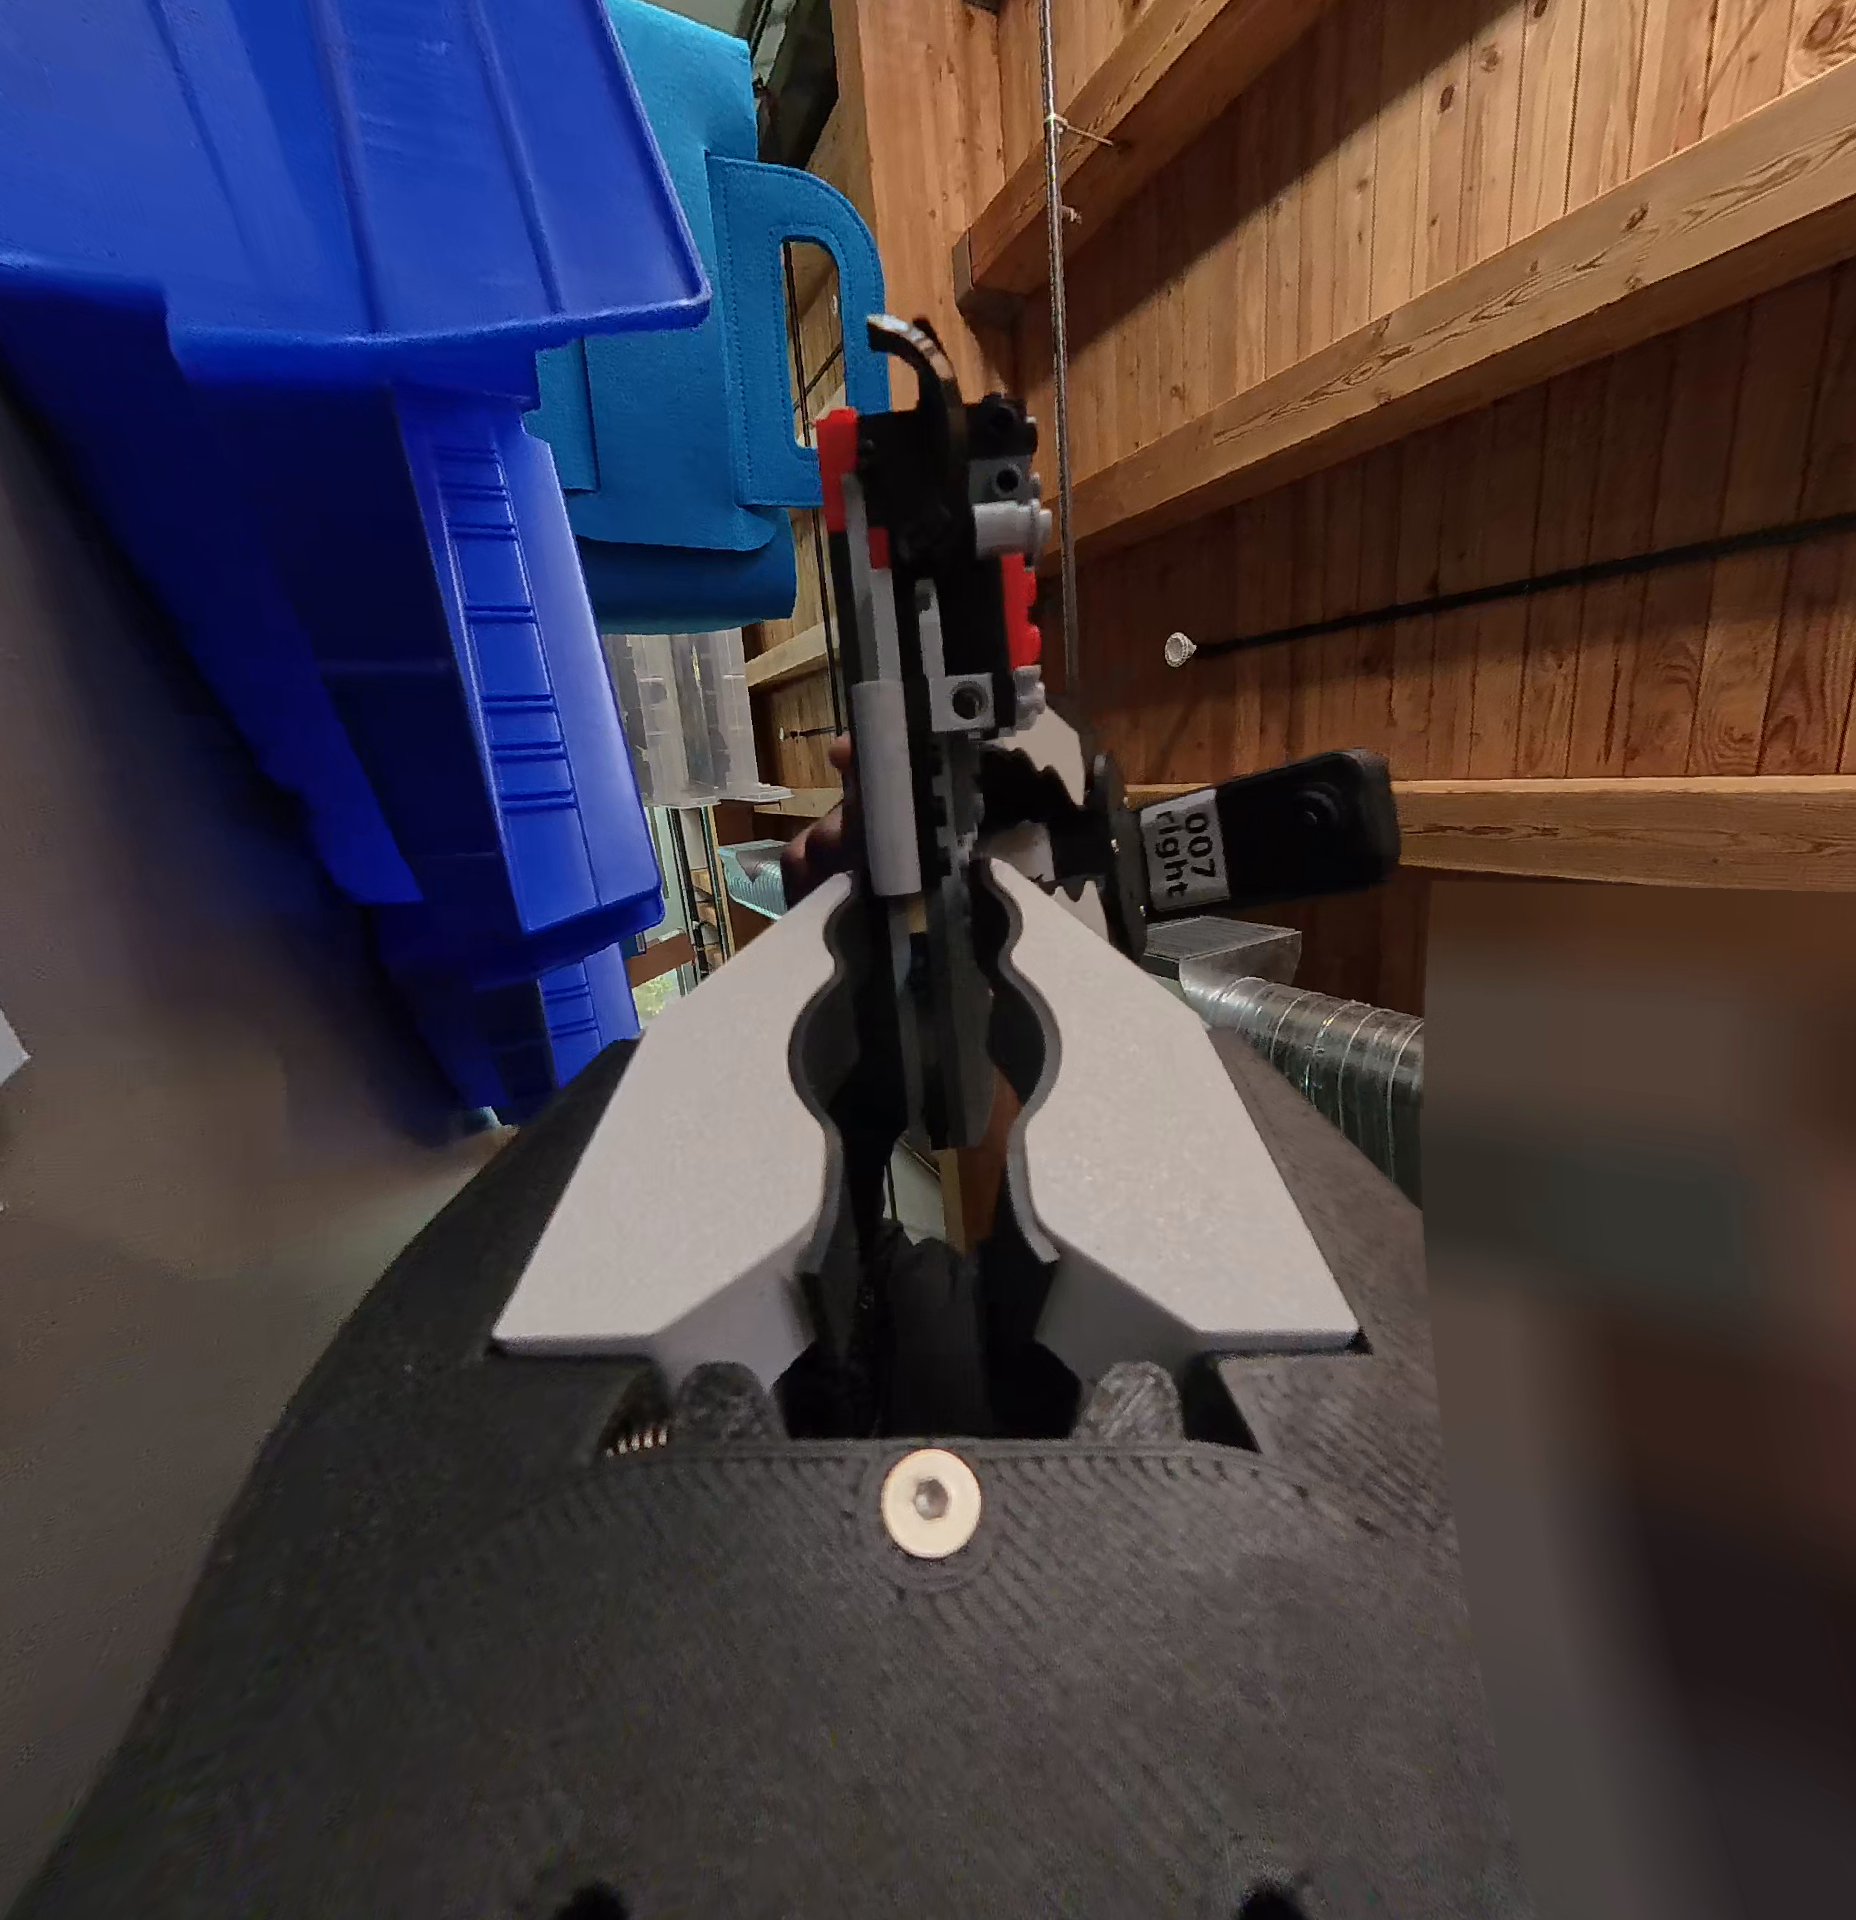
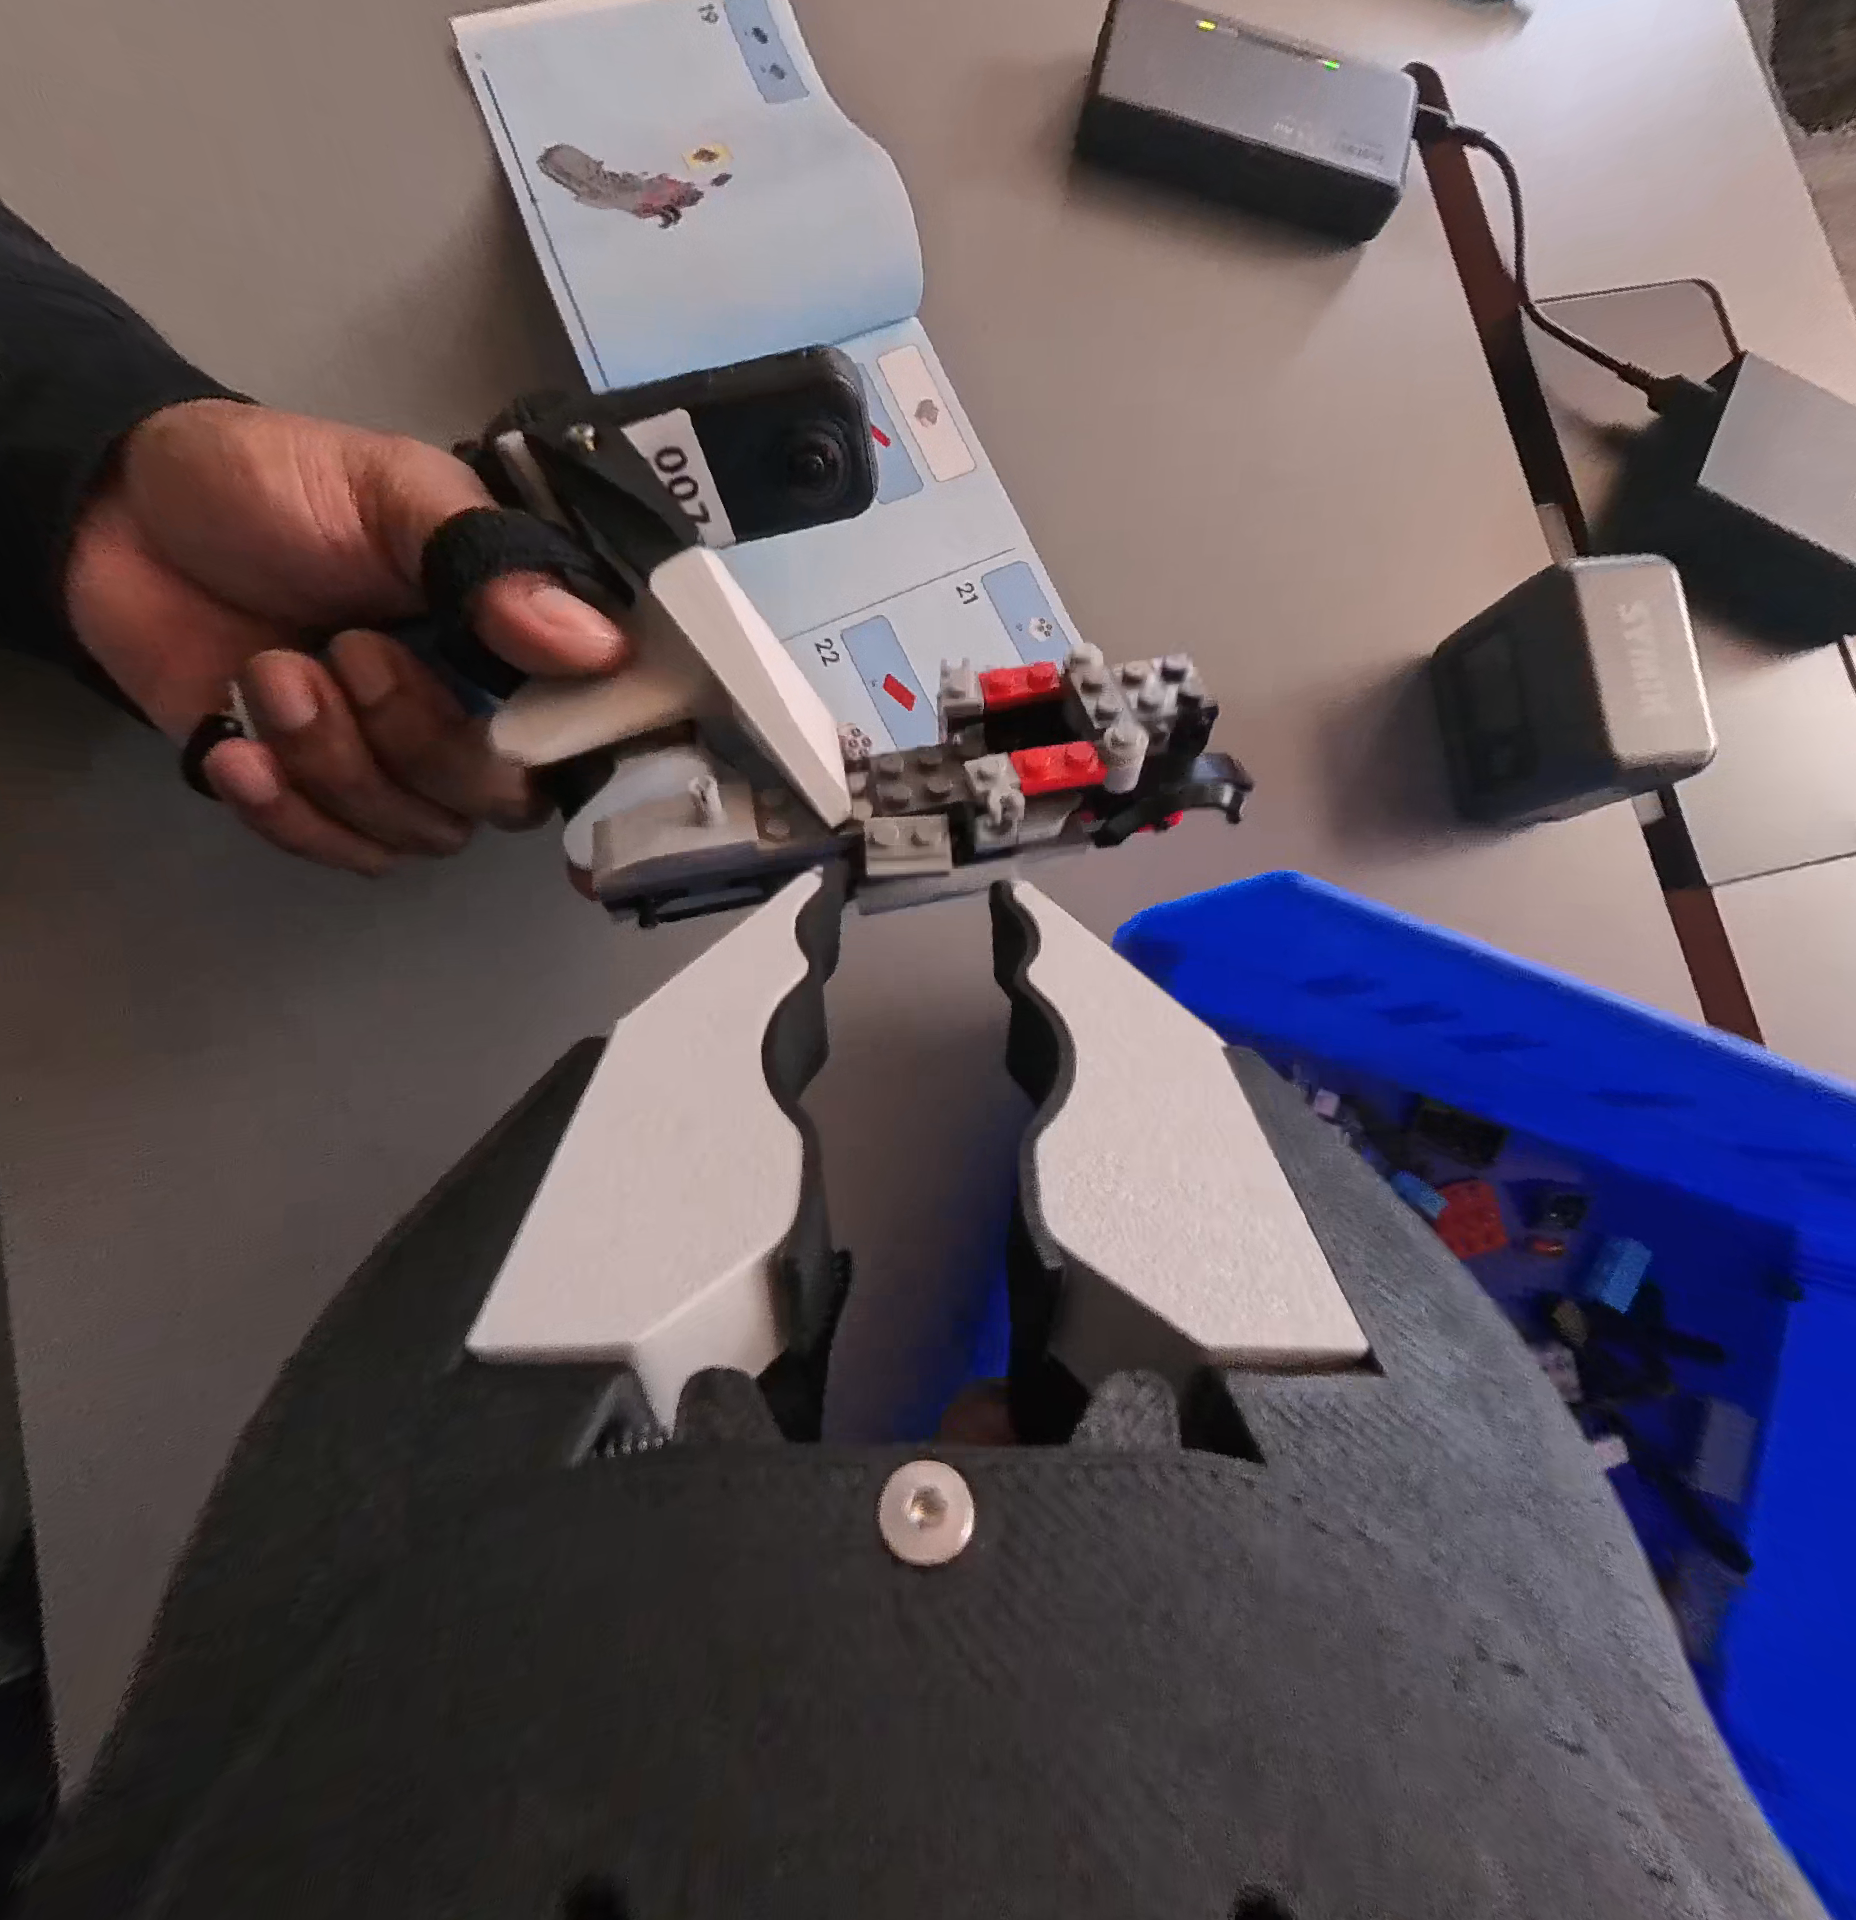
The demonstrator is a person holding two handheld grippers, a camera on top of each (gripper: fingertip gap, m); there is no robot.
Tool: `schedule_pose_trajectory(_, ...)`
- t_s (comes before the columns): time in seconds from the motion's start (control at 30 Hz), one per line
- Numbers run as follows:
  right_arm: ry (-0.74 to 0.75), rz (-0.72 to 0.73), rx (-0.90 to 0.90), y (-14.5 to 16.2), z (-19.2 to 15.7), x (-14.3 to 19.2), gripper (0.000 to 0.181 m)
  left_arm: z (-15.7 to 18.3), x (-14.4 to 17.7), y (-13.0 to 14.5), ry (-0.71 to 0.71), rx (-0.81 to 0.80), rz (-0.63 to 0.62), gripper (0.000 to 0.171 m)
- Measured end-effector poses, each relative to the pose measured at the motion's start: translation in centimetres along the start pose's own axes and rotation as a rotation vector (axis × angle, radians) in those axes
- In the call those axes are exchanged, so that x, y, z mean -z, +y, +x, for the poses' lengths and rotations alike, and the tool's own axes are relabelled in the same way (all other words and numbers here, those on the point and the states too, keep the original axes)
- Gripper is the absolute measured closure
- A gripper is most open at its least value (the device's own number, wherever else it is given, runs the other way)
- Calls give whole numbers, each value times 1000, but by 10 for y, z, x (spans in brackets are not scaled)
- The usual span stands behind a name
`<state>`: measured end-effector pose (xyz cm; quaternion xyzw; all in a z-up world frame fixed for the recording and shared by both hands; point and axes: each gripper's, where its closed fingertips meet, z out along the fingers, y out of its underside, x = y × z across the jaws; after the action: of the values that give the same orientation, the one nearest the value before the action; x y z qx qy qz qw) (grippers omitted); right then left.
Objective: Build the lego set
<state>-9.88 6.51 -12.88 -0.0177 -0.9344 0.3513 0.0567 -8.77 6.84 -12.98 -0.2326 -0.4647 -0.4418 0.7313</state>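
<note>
Left gripper [image 1: 924, 904]: clenched on the lego model [image 1: 929, 665], which stands upright at frame centre, held up off the table.
Right gripper [image 2: 908, 899]: released, fingers apart, tips just beneath the model's underside; contact unclear.
Left hand [image 2: 311, 623]: mid-left, gripping the handle.
Instruction booklet [image 2: 716, 208]: open, top centre on the table [image 2: 280, 208].
Blue bin [image 2: 1526, 1195]: lower right, loose bricks inside.
Grey boxes [image 2: 1246, 114]: upper right, cabled.

Printed labels on both claw cameras [image 2: 789, 447], the booklet [image 2: 716, 177] and a grey box [image 2: 1573, 686].
</note>
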Motion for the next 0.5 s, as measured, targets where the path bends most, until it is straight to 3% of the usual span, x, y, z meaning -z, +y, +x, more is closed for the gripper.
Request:
schedule_pose_trajectory(0.1, 10, 64, -114, 3, -2, 6, 148, 1, 0, -1, 4, -4, 4, 153)
schedule_pose_trajectory(0.23, 11, 261, -431, 2, 1, 15, 142, 3, 0, -2, 5, -15, 5, 153)
schedule_pose_trajectory(0.37, -46, 412, -737, 5, 8, 14, 142, -1, -1, 2, -4, -24, -14, 153)
schedule_pose_trajectory(0.5, -173, 470, -902, 5, 4, 8, 143, -4, -3, 7, -22, -47, -38, 153)
